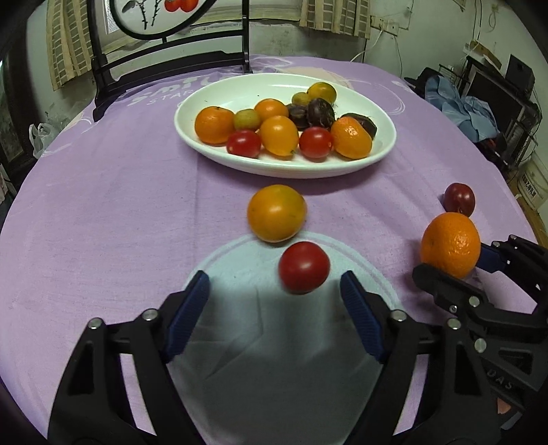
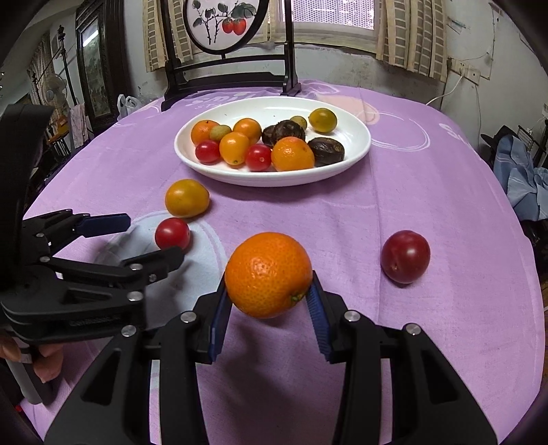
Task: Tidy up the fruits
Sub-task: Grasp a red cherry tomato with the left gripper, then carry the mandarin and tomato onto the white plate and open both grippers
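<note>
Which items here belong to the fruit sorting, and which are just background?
Job:
- orange in right tongs
- cherry tomato between open left tongs
- yellow tomato
- plum
- white plate

Background:
- painted screen
- plastic bag

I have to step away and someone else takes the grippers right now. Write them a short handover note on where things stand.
Right gripper: shut on the orange, held above the purple cloth.
Left gripper: open, fingers either side of the red tomato, not gripping it.
Done: the white dish already holds a pile of oranges, tomatoes and dark fruits.
Left, probably: the held orange, the tomato, the yellow-orange fruit beside it, and the dark red plum on the cloth.
</note>
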The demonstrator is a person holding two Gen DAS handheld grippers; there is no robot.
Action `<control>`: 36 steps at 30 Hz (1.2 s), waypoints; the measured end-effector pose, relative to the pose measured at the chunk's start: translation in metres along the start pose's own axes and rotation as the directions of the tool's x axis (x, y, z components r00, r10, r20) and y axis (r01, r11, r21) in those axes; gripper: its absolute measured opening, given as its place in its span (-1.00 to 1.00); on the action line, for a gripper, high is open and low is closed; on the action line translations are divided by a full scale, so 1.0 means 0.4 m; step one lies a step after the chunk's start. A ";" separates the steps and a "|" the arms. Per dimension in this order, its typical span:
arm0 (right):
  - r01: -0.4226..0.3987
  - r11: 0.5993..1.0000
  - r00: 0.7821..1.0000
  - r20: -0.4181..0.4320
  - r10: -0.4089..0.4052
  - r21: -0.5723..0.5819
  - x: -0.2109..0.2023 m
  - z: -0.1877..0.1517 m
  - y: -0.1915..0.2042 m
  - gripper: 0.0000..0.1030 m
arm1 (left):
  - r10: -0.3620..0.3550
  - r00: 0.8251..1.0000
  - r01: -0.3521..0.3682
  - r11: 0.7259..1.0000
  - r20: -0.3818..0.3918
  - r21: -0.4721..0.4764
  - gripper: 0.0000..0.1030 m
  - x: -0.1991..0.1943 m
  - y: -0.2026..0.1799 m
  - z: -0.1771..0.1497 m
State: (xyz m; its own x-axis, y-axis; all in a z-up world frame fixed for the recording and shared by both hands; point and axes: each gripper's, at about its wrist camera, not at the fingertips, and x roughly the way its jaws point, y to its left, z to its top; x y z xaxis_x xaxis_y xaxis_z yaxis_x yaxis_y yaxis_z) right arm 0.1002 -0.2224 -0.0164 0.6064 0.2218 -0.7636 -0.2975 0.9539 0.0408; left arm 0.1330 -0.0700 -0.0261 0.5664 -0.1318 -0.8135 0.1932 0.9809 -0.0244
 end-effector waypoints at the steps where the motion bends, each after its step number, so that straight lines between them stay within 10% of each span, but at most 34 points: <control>1: 0.000 1.000 1.000 0.001 0.000 0.000 -0.001 -0.001 0.001 -0.17 | 0.005 1.000 -0.005 1.000 -0.005 0.012 0.25 0.007 -0.008 0.003; 7: 0.000 1.000 1.000 -0.004 0.000 0.002 0.002 -0.001 0.000 -0.17 | -0.002 1.000 0.002 1.000 -0.013 0.030 -0.41 0.024 -0.029 0.021; 24: -0.004 1.000 0.999 0.052 0.003 0.015 -0.014 0.003 -0.002 -0.17 | -0.023 0.997 0.022 1.000 0.068 0.019 -0.41 -0.091 0.008 0.043; 36: 0.002 1.000 0.988 0.153 -0.001 -0.009 -0.041 0.153 -0.008 -0.16 | 0.027 0.991 -0.027 1.000 0.129 0.001 -0.41 -0.075 0.031 0.197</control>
State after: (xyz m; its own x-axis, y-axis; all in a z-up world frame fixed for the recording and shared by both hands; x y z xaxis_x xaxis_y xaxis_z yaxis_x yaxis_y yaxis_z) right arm 0.1365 -0.2166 0.0354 0.7125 0.2491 -0.6559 -0.3023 0.9526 0.0334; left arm 0.1814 -0.0654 0.0437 0.6701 -0.1228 -0.7321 0.1784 0.9840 -0.0017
